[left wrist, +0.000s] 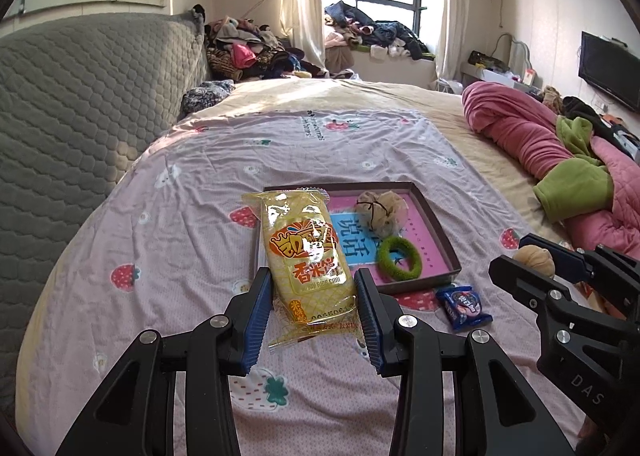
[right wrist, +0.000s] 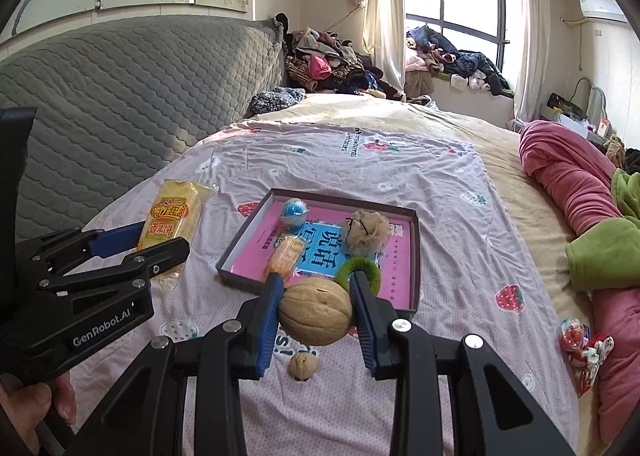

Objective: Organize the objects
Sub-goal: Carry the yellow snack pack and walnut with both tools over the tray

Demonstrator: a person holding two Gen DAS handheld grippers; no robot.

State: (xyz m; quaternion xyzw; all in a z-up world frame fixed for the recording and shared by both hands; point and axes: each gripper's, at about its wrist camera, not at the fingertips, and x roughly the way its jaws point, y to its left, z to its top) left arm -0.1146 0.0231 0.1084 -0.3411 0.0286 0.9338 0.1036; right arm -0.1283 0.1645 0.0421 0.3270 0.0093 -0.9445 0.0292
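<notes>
My left gripper (left wrist: 314, 290) is shut on a yellow rice-cake packet (left wrist: 306, 256), held above the bed sheet; the same packet (right wrist: 176, 216) shows at the left of the right wrist view. My right gripper (right wrist: 314, 308) is shut on a walnut (right wrist: 316, 314), lifted off the sheet just in front of the shallow box (right wrist: 416, 252). The box (left wrist: 434, 222) has a pink and blue lining and holds a beige mesh pouch (right wrist: 366, 234), a green hair tie (right wrist: 360, 268), a blue ball (right wrist: 294, 210) and a small yellow snack (right wrist: 286, 254).
A second walnut (right wrist: 304, 366) lies on the sheet under my right gripper. A blue cookie packet (left wrist: 462, 306) lies before the box. Red-and-white wrapped items (right wrist: 582, 348) lie at the right by a pink and green quilt (right wrist: 580, 192). A grey headboard (left wrist: 80, 96) stands left.
</notes>
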